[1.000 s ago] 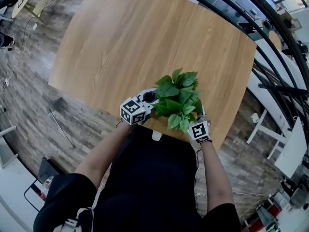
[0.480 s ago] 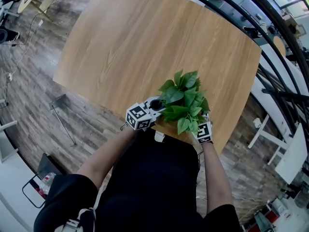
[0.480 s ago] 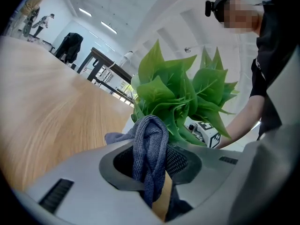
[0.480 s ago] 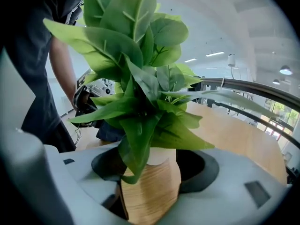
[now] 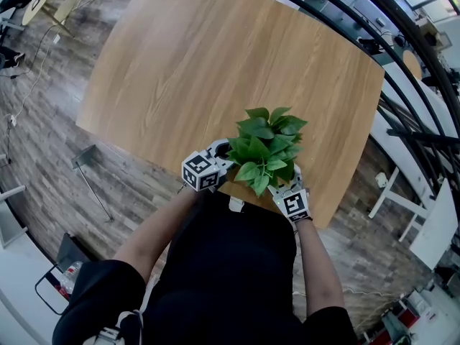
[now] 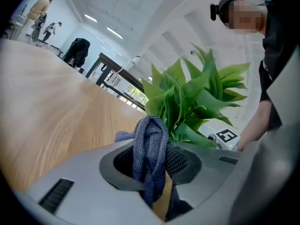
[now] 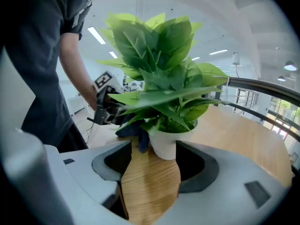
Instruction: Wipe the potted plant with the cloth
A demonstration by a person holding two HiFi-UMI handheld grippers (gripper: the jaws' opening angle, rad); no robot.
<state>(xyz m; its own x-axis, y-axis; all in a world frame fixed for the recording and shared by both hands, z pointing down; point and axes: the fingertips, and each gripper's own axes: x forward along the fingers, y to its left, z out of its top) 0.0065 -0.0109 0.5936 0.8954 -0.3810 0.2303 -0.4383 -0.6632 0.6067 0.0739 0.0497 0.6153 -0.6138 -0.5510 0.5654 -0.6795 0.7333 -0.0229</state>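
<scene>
Plant place: the potted plant (image 5: 266,146) stands upright near the edge of the worktop (image 5: 201,63) that is closest to the person, between the two tools.
Left tool state: the left hand-held gripper (image 6: 152,168) is clamped on the cloth (image 6: 149,146); a folded loop of the cloth rises above the jaws and the rest hangs below them.
Right tool state: the right hand-held gripper (image 7: 152,165) has its jaws apart and holds nothing; only bare worktop shows between them.
Key relation: in the left gripper view the leaves rise at about 1 o'clock from the cloth loop, just behind it. In the head view the plant lies at about 2 o'clock from the left tool.
Cloth and pot: in the right gripper view the cloth sits at the 9 o'clock side of the white pot (image 7: 165,143), under the lowest leaves. Whether it touches I cannot tell.
Right side relation: the pot stands at 12 o'clock, just ahead of the open jaw tips.
Long axis: the plant's long axis is vertical; the leaves spread out sideways from it.
Nearer hand: both are close, but the left one carries the cloth, so I judge that the wiping falls to it.
Pose: both forearms come in from 6 o'clock, and the tools angle toward the plant from either side.
</scene>
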